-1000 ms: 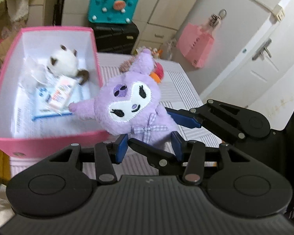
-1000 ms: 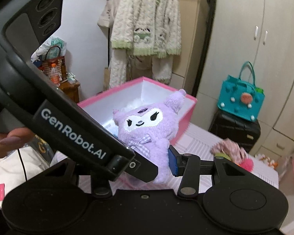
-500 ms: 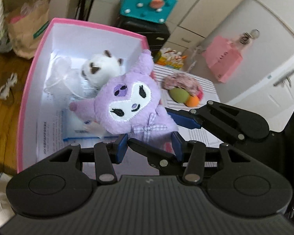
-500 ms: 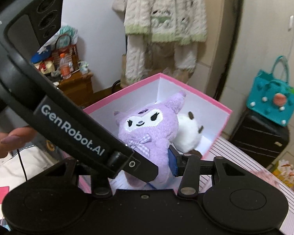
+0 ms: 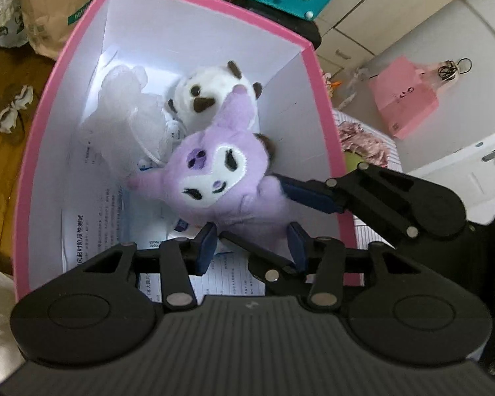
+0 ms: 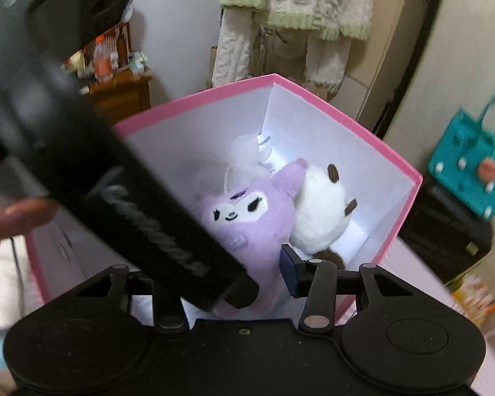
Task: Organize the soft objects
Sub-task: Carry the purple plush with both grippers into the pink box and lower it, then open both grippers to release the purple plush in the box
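Observation:
A purple plush toy (image 5: 221,181) hangs inside the pink box (image 5: 326,125) with white inner walls. My left gripper (image 5: 252,242) and my right gripper (image 5: 282,198) both flank its lower body, and the jaws look spread around it. In the right wrist view the plush (image 6: 247,221) sits by the right gripper (image 6: 257,274), whose left finger is hidden behind the left gripper's body. A white plush with brown ears (image 5: 211,95) lies in the box against the purple one. It also shows in the right wrist view (image 6: 320,214).
Papers (image 5: 92,227) and a clear plastic bag (image 5: 125,122) lie on the box floor. A pink fabric item (image 5: 363,142) and a green ball (image 5: 351,161) sit on the striped table beyond the box. A teal bag (image 6: 472,165) stands on a black case.
Both grippers moved the purple plush down into the pink box, beside the white plush. The jaws look wider around it than before.

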A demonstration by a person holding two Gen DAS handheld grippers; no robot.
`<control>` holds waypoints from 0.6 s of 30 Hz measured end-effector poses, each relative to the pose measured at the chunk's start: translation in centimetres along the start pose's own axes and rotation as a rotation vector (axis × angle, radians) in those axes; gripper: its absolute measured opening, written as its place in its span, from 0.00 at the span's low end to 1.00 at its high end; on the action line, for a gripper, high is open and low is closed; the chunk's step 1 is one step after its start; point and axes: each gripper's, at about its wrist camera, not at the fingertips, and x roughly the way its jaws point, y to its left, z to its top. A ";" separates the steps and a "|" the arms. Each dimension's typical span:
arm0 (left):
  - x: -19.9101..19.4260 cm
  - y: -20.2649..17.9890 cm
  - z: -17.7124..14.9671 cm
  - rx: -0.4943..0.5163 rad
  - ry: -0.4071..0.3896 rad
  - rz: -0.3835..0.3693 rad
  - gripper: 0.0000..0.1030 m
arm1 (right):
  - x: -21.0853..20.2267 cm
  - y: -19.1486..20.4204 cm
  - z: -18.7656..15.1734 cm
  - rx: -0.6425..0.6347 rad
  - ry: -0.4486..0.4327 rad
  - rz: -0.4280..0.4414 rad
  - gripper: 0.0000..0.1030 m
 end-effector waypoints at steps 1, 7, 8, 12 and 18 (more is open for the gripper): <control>0.3 0.1 0.1 -0.004 0.007 0.004 0.43 | 0.1 0.2 0.1 -0.020 0.001 -0.019 0.49; 0.9 0.3 0.5 -0.008 0.000 0.016 0.49 | -1.0 0.0 -0.3 -0.015 -0.025 -0.061 0.61; 0.8 0.1 0.3 0.008 -0.009 0.014 0.49 | -1.6 -0.1 -0.7 -0.007 -0.041 -0.057 0.65; -0.5 -1.3 -0.8 0.081 -0.034 0.009 0.50 | -3.9 -0.3 -2.0 0.006 -0.089 -0.054 0.67; -4.1 -3.1 -2.8 0.196 -0.163 0.136 0.51 | -7.3 -1.0 -3.6 0.059 -0.142 -0.037 0.68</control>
